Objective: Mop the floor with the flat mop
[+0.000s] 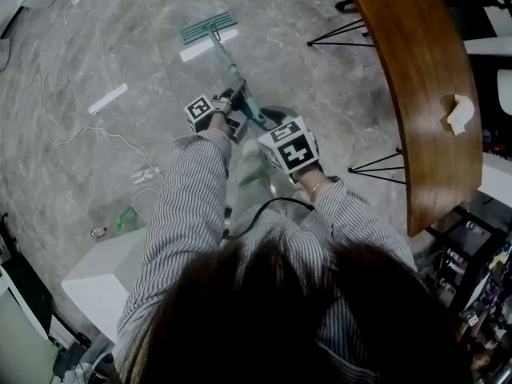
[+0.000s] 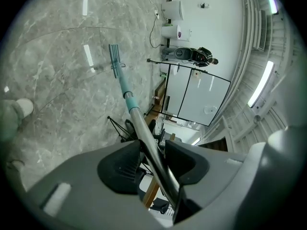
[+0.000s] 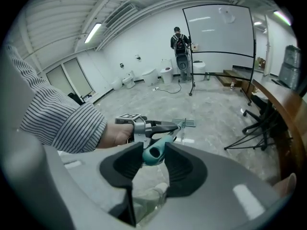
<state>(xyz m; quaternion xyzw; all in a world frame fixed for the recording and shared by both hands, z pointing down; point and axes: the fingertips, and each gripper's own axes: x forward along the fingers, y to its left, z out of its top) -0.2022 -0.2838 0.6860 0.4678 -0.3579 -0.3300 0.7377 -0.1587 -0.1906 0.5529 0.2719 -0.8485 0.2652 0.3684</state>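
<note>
Flat mop (image 1: 210, 30) has its head flat on the grey marble floor (image 1: 120, 38), out in the open to the left of the wooden counter (image 1: 424, 94)'s curved edge, and its pole slants back toward me. My left gripper (image 1: 236, 98) has its fingers (image 2: 184, 159) clamped on the metal pole. My right gripper (image 1: 268, 125) pinches the teal handle end between its fingers (image 3: 120, 164).

In the head view my hair covers the lower frame and the marker cubes hide both grips, so I read them from the gripper views. A pale bar touching the mop head may be glare; I cannot tell.

A crumpled white scrap (image 1: 460, 114) sits near the counter's right edge. Black wire legs (image 1: 340, 32) stand right of the mop head. A white cable (image 1: 80, 134) trails over the floor at left, and a white box (image 1: 100, 282) stands by my left side.
</note>
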